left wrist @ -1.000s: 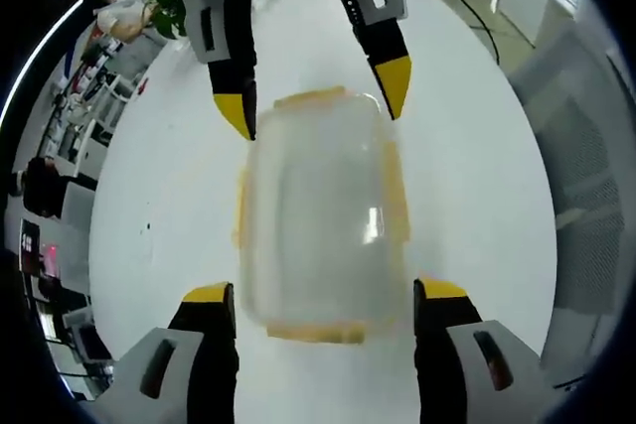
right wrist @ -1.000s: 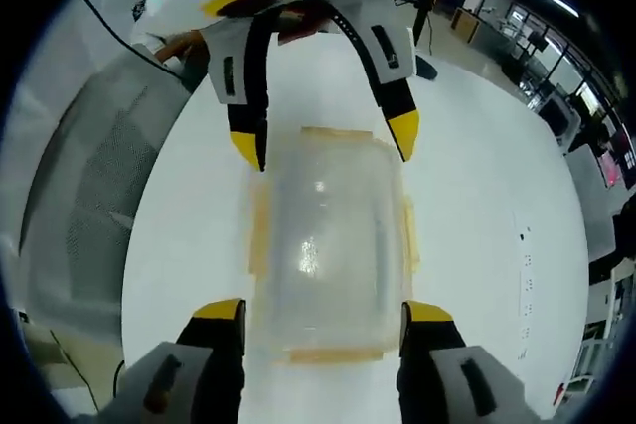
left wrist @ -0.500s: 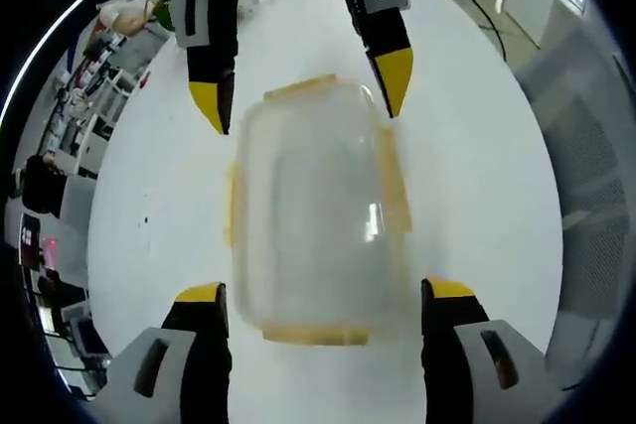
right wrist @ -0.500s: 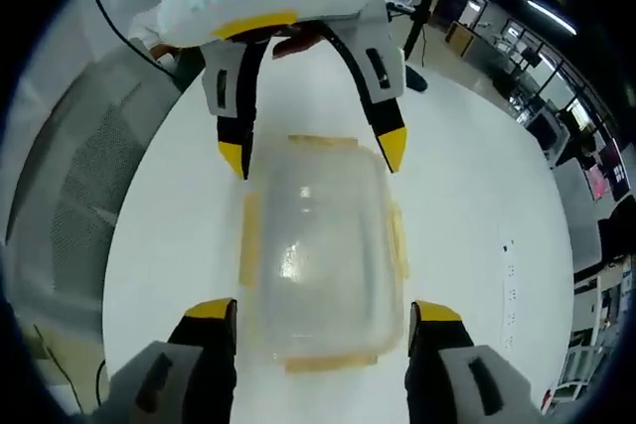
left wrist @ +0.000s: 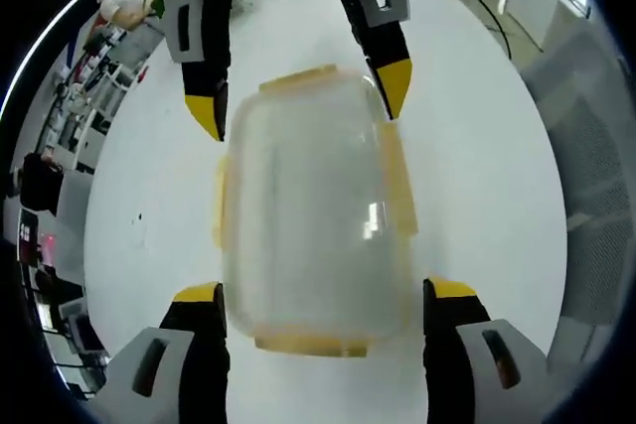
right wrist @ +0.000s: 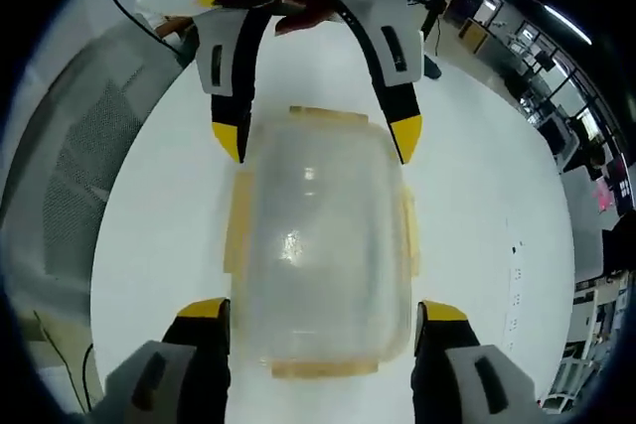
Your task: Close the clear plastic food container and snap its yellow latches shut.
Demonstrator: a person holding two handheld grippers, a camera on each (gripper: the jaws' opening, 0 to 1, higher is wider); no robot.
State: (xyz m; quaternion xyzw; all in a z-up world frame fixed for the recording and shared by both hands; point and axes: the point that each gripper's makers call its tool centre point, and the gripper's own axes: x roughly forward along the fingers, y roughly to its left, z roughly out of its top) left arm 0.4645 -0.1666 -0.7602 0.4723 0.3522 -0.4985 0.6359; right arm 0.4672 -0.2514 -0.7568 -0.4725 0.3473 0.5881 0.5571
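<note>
White tabletop (left wrist: pixel 149 196) spreads bare around the clear container (left wrist: pixel 313 211), which lies lid-on between both grippers, its yellow latches (left wrist: pixel 396 181) along all four edges. Compared with a second ago it looms larger in both views, so both hands have closed in. Left gripper (left wrist: pixel 313 295) is released, jaws straddling the near end. Right gripper (right wrist: pixel 318 310) likewise spread, gripping nothing. Open room lies on every side for pressing latches.
</note>
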